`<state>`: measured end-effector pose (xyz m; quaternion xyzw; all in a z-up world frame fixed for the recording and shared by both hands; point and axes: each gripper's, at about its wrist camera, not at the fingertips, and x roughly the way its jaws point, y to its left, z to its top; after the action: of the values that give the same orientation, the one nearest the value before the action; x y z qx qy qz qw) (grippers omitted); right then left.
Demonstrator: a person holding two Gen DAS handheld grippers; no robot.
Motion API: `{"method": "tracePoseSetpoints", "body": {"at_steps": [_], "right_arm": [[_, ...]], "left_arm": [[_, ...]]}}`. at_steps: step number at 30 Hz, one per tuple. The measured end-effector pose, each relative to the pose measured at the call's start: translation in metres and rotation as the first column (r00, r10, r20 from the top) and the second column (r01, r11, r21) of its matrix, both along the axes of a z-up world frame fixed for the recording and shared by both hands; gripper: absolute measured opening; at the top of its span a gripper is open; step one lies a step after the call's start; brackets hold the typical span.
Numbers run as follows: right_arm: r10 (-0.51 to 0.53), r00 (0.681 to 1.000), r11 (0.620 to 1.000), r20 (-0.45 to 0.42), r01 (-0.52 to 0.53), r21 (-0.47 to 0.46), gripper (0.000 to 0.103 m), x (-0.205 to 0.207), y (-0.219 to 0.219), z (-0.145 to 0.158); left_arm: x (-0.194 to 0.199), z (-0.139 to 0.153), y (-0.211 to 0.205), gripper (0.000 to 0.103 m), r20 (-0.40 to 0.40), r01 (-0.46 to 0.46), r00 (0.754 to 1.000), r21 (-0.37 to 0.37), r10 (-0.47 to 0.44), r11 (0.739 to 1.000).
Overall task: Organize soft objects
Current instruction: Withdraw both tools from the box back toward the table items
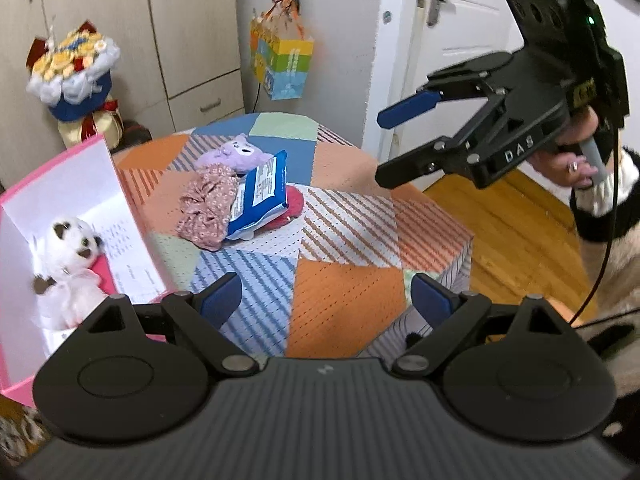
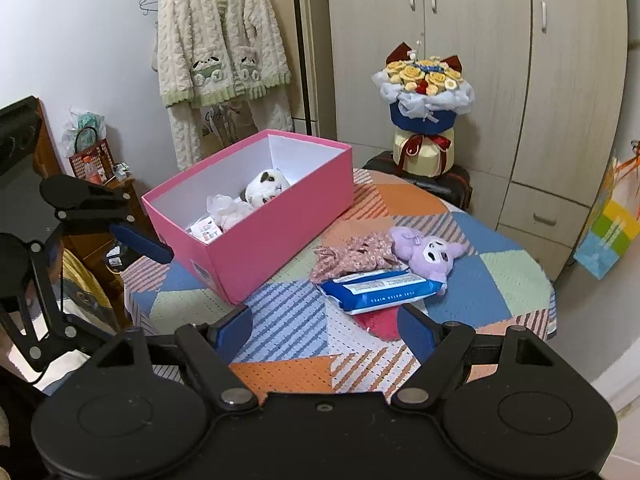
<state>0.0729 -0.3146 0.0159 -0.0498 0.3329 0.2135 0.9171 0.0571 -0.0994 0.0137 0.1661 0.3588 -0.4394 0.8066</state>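
A pink box (image 2: 256, 248) stands open on the left of the patchwork table (image 2: 500, 292), with a white panda plush (image 2: 266, 190) lying inside it. Right of the box lie a purple plush (image 2: 430, 254), a floral pink cloth (image 2: 352, 258), a blue wipes pack (image 2: 372, 290) and a red soft piece (image 2: 380, 326) under the pack. My right gripper (image 2: 325, 332) hovers open and empty above the table's near edge, short of the pile. My left gripper (image 1: 326, 300) is open and empty too, next to the box (image 1: 132, 208). The right gripper (image 1: 380, 148) also shows in the left wrist view, apart from the pile (image 1: 260, 192).
A flower bouquet (image 2: 424, 92) stands on a dark case behind the table, before the wardrobe (image 2: 480, 40). A fluffy robe (image 2: 220, 40) hangs on the wall. A colourful gift bag (image 1: 284, 64) hangs by the white door (image 1: 460, 40). Wooden floor (image 1: 512, 224) lies right of the table.
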Motion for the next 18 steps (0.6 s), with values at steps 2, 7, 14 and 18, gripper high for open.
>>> {"method": "tracePoseSetpoints", "body": {"at_steps": [2, 7, 14, 18], "right_arm": [[0.007, 1.0, 1.0, -0.022, -0.006, 0.02, 0.083, 0.01, -0.007, -0.006], [0.021, 0.998, 0.996, -0.067, -0.015, 0.085, 0.083, 0.036, -0.023, -0.024], [0.022, 1.0, 0.991, -0.02, -0.02, 0.13, 0.083, 0.072, -0.042, -0.036], [-0.006, 1.0, 0.991, 0.014, 0.004, 0.137, 0.083, 0.105, -0.049, -0.048]], "left_arm": [[0.007, -0.006, -0.006, 0.091, -0.022, -0.025, 0.999, -0.011, 0.025, 1.0], [0.027, -0.019, -0.018, 0.089, -0.08, -0.111, 0.991, -0.038, 0.108, 0.993], [0.05, -0.038, -0.037, 0.088, -0.108, -0.205, 0.975, -0.078, 0.196, 0.976], [0.056, -0.049, -0.043, 0.089, -0.022, -0.307, 0.951, -0.175, 0.308, 0.935]]}}
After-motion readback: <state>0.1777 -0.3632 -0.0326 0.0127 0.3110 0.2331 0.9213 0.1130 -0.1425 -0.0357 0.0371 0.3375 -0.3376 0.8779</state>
